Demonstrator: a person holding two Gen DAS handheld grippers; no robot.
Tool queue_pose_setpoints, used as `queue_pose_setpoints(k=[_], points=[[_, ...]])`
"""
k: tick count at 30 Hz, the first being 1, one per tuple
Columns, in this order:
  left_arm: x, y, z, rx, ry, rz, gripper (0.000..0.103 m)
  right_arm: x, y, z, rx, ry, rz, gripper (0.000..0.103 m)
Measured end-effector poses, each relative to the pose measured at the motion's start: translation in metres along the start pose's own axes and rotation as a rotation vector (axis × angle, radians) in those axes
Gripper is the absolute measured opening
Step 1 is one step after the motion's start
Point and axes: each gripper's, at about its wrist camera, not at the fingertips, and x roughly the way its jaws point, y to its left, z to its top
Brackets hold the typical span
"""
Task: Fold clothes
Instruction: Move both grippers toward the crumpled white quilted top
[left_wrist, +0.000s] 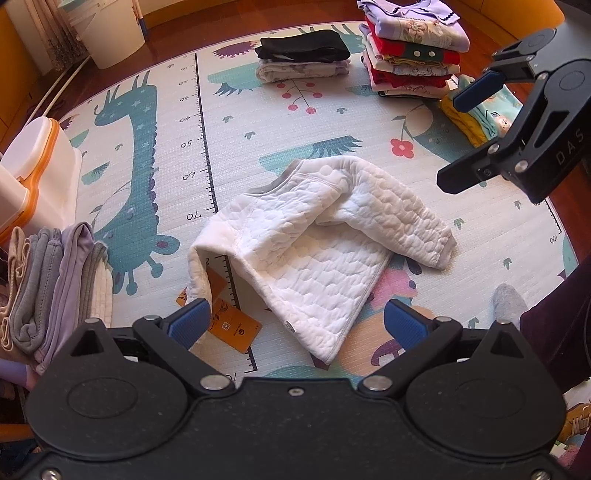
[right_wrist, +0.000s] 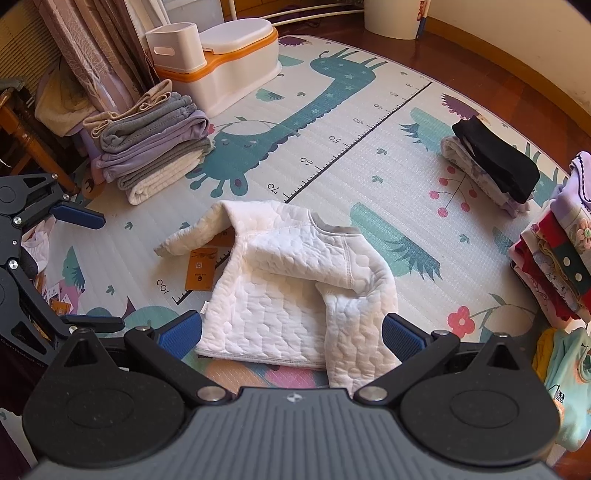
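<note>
A white quilted child's top (left_wrist: 306, 251) lies on the play mat (left_wrist: 258, 122), one sleeve folded across its body, the other sleeve draped over an orange tag (left_wrist: 232, 325). It also shows in the right wrist view (right_wrist: 288, 288). My left gripper (left_wrist: 295, 326) is open and empty, hovering just above the top's near hem. My right gripper (right_wrist: 291, 334) is open and empty over the top's hem and folded sleeve. In the left wrist view the right gripper (left_wrist: 469, 136) hangs at the right, above the mat. In the right wrist view the left gripper (right_wrist: 85, 269) is at the left edge.
Folded stacks stand around the mat: grey and lilac clothes (left_wrist: 55, 288), a black and white pile (left_wrist: 303, 55), a tall colourful stack (left_wrist: 410, 48), yellow and teal clothes (left_wrist: 480, 118). A white and orange potty (right_wrist: 225, 66) and a white bin (left_wrist: 110, 29) stand at the edge. A socked foot (left_wrist: 509, 306) is near.
</note>
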Motion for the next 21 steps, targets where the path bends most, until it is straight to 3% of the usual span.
queue_pose_setpoints(k=[21], points=[[0.002,0.003,0.005,-0.033,-0.01,-0.004,0.102,0.005,0.001,-0.002,-0.003,0.014,0.009,0.103]])
